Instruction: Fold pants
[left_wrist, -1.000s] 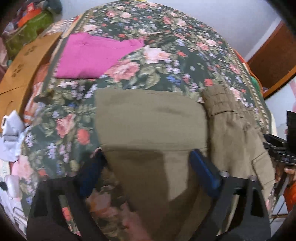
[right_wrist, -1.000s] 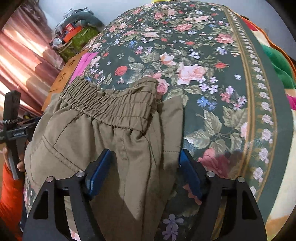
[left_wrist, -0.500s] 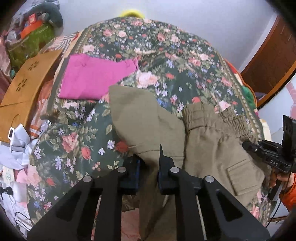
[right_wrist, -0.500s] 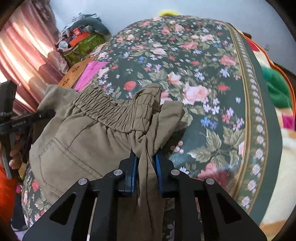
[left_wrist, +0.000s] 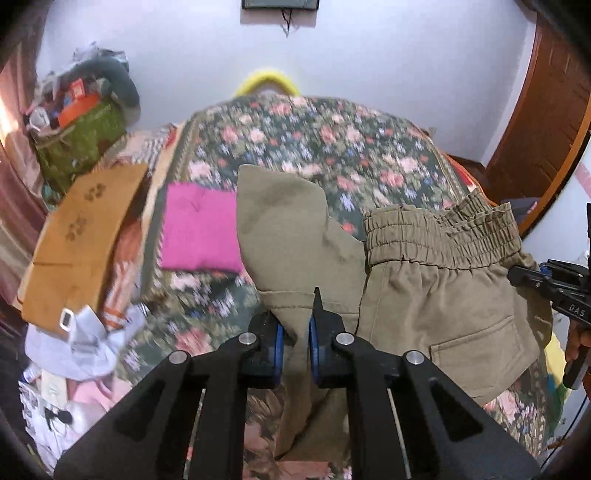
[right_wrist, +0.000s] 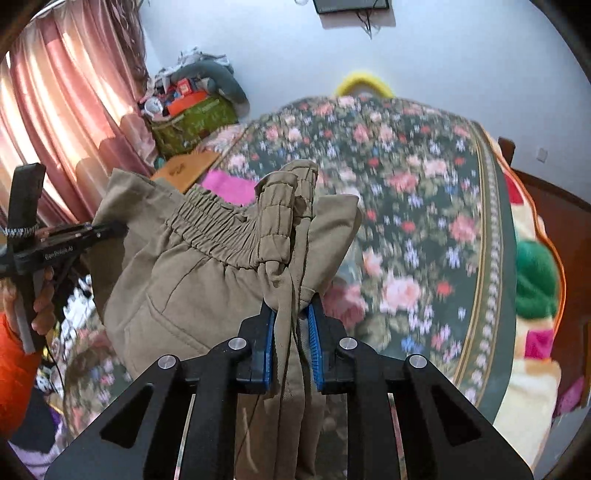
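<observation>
- Both grippers now higher than half a second ago: wall and a frame on it in view, pants (left_wrist: 424, 295) lifted off the bedspread (left_wrist: 332, 147), which is motion-blurred.
- Left gripper (left_wrist: 295, 345) clamped on a leg hem of the pants, cloth bunched between blue pads.
- Right gripper (right_wrist: 291, 343) clamped on pants (right_wrist: 207, 273) just below the elastic waistband, fabric hanging down through the jaws.
- Pants hang between the two grippers, above the bed.
- Pink cloth (left_wrist: 199, 232) flat on the bedspread behind.

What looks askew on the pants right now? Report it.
The olive pants hang bunched between both tools: the right tool pinches a crumpled waistband corner, and a leg flap sticks up unevenly above the left tool.
</observation>
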